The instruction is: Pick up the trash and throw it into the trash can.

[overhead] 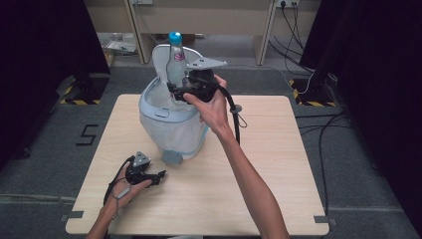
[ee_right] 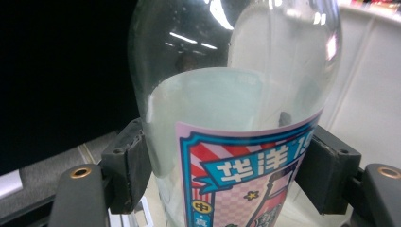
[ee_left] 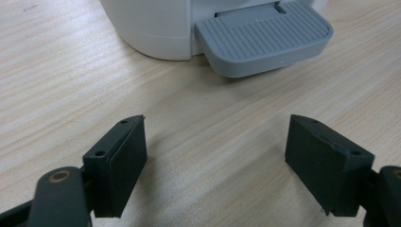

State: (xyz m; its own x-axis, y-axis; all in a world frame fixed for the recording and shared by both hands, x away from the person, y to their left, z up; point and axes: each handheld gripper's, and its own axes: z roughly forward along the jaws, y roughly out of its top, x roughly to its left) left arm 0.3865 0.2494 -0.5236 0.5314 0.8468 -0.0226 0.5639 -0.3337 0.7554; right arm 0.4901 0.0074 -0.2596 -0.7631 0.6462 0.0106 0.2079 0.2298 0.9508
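A clear bottle [overhead: 175, 62] with a blue cap and a pink and blue label is held upright over the open top of a white pedal bin [overhead: 166, 124]. My right gripper [overhead: 181, 92] is shut on the bottle [ee_right: 236, 118], one jaw pressing each side of its label. The bin's lid [overhead: 160, 59] stands raised behind the bottle. My left gripper [overhead: 158, 177] rests low on the table in front of the bin, open with nothing between its jaws [ee_left: 215, 165]. The bin's grey foot pedal [ee_left: 262, 38] lies just ahead of it.
The light wooden table [overhead: 278, 164] carries the bin at its back middle. Black cables [overhead: 323, 124] trail on the grey floor at the right. A wooden cabinet [overhead: 209, 20] stands behind the table.
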